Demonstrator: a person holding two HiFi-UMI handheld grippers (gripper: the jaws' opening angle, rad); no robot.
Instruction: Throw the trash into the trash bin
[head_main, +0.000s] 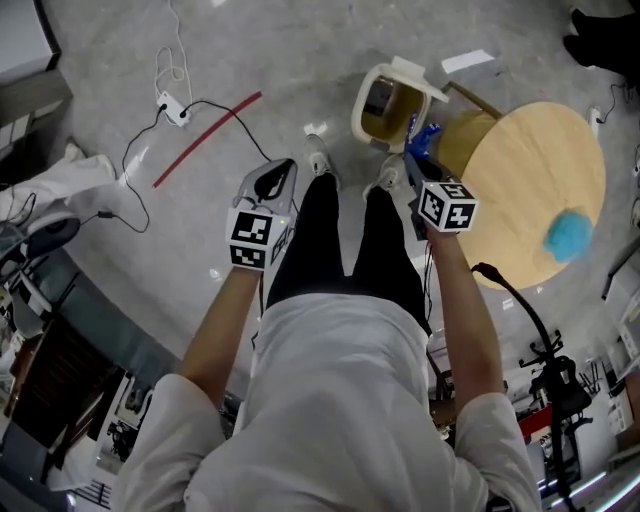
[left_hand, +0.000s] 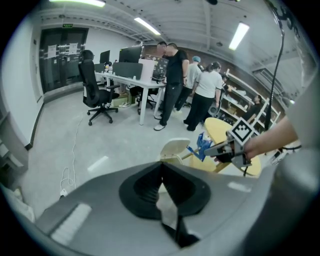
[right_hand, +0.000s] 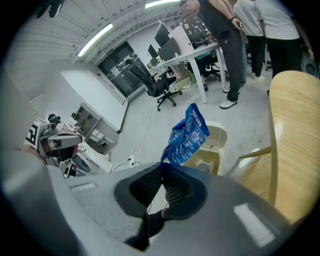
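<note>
Head view: the right gripper (head_main: 418, 155), the nearer one, holds a crumpled blue plastic wrapper (head_main: 425, 136) just beside the open cream plastic trash bin (head_main: 385, 112). Left gripper view: the left gripper (left_hand: 161, 170) has its jaws closed together with nothing between them. Right gripper view: the jaws pinch the wrapper's lower end, and the bin's mouth lies beyond and below.

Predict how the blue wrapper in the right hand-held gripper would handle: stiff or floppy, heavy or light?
Probably floppy: the blue wrapper looks creased and twisted. Likely light: the right hand-held gripper carries it by one pinched edge. It may flutter when dropped.
</note>
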